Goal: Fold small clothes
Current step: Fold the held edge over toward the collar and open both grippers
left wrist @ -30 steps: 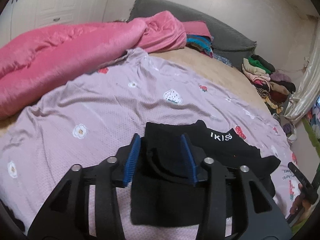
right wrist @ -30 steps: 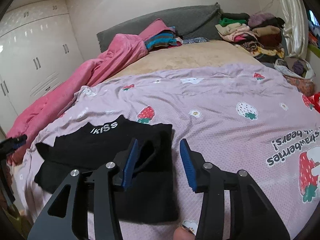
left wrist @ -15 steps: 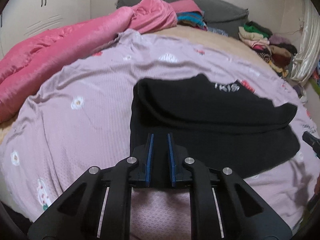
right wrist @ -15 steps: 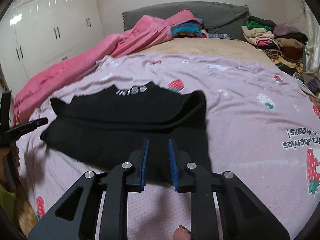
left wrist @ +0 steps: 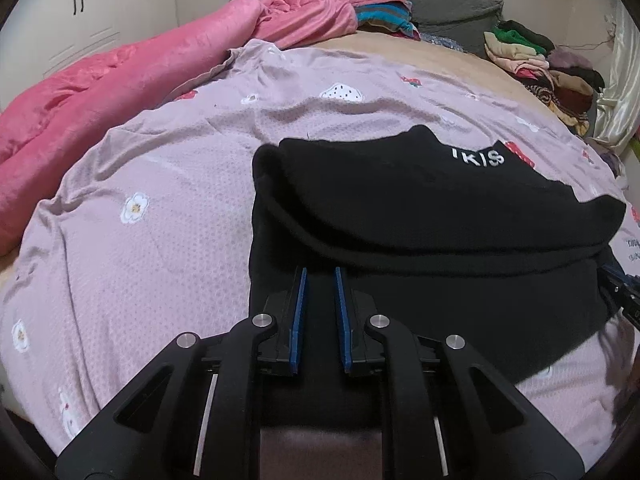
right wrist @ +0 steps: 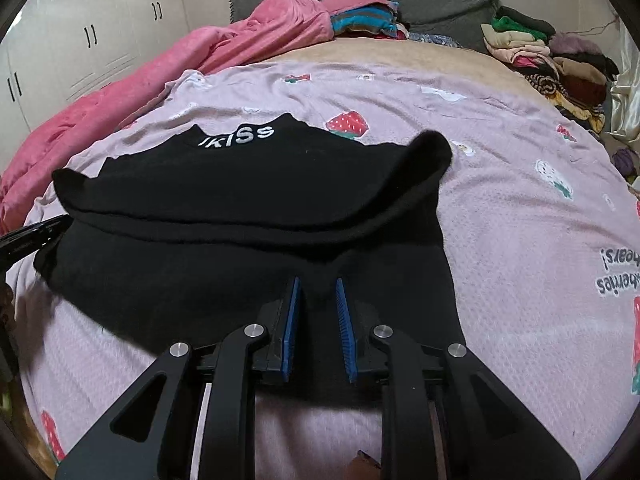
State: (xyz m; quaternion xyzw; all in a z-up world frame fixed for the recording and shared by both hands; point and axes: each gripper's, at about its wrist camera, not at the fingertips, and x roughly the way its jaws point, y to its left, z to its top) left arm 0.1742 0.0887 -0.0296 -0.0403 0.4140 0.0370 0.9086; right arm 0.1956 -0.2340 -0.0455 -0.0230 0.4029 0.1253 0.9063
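Observation:
A black top (left wrist: 440, 216) with white lettering lies on the lilac bedsheet (left wrist: 152, 184), its far part folded over the near part. My left gripper (left wrist: 320, 276) is shut on the near hem at the top's left side, with black cloth pinched between the blue pads (left wrist: 298, 312). In the right wrist view the same black top (right wrist: 248, 200) fills the middle, and my right gripper (right wrist: 318, 286) is shut on the near hem at its right side. Each gripper shows at the edge of the other's view: the right gripper (left wrist: 618, 292), the left gripper (right wrist: 28, 236).
A pink quilt (left wrist: 100, 80) lies bunched along the bed's left side. Stacked folded clothes (left wrist: 536, 64) sit at the far right by a grey headboard cushion (left wrist: 440, 0). White wardrobes (right wrist: 80, 40) stand to the left. Bare sheet (right wrist: 520, 208) lies right of the top.
Both grippers stood open over the black top a second ago. They have sunk toward the bed and shut on its near hem, and the top now lies spread wider between them.

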